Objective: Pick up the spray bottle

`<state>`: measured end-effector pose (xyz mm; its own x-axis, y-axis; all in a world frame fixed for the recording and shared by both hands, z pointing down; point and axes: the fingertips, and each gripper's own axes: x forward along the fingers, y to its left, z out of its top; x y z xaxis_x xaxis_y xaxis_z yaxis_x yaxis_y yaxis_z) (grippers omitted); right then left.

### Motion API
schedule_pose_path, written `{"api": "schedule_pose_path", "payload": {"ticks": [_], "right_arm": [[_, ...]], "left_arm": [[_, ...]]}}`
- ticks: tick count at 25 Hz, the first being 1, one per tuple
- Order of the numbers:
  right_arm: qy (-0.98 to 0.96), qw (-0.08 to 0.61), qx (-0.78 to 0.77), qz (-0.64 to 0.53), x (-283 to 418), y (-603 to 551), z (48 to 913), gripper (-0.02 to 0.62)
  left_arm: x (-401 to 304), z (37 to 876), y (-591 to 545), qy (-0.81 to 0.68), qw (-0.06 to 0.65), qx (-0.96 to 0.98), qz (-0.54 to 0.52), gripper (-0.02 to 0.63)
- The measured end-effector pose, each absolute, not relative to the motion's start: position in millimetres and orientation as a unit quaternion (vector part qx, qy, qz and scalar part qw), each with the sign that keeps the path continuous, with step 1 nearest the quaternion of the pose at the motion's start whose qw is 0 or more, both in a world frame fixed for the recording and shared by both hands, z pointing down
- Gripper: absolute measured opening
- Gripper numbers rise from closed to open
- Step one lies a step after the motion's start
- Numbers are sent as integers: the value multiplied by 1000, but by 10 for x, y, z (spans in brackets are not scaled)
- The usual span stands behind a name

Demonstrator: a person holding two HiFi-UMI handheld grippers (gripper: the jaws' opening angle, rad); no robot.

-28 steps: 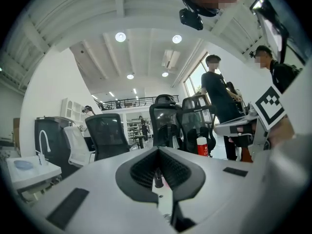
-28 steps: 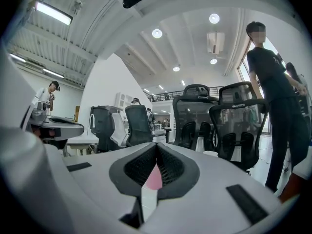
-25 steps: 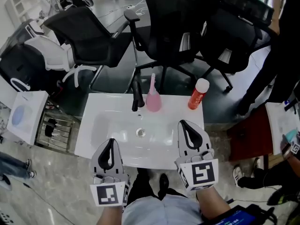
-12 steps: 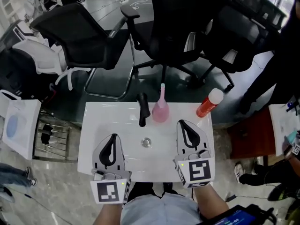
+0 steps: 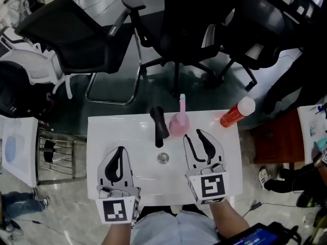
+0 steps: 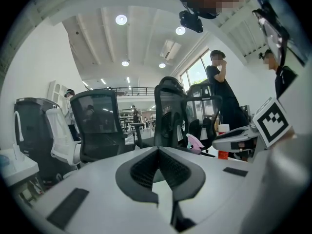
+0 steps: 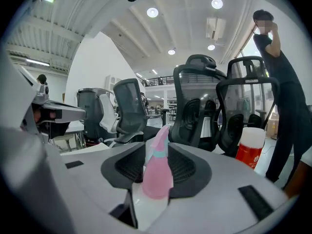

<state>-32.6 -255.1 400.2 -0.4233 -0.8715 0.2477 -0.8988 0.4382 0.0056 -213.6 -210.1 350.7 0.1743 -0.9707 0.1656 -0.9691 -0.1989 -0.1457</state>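
Your right gripper, jaws just opening with nothing between them, faced the spray bottle near the sink's back edge, tap close on its left; your left gripper was closed.

Office sink bench, clutter all round.
Black faucet sits at the basin's back edge, with the drain just in front of it. Red bottle with white cap at the far right corner. Black mesh office chairs crowd behind. Wire rack on the floor to the left. Person in dark clothes stands to the right.
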Motion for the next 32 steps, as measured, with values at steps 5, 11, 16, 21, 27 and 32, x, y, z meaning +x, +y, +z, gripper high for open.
{"api": "schedule_pose_path", "payload": {"ticks": [5, 11, 16, 21, 27, 32], "right_arm": [[-836, 108, 534, 66, -399, -2699, 4135, 225], [-830, 122, 537, 82, -489, -2852, 4199, 229], [-830, 120, 541, 72, -529, -2996, 4259, 229], [-827, 132, 541, 83, -582, -3102, 4303, 229], [-824, 140, 541, 88, -630, -3180, 4335, 230], [-824, 142, 542, 87, -675, -3269, 4336, 229]], "left_arm": [[-2220, 3637, -2257, 626, -6, -771, -117, 16], [-2307, 3731, -2420, 623, -17, -773, -123, 15], [-2421, 3794, -2518, 625, -24, -769, -128, 15], [-2506, 3835, -2617, 628, -27, -767, -129, 15], [-2607, 3859, -2676, 631, -30, -764, -129, 16], [-2688, 3895, -2719, 634, -36, -761, -131, 17]]}}
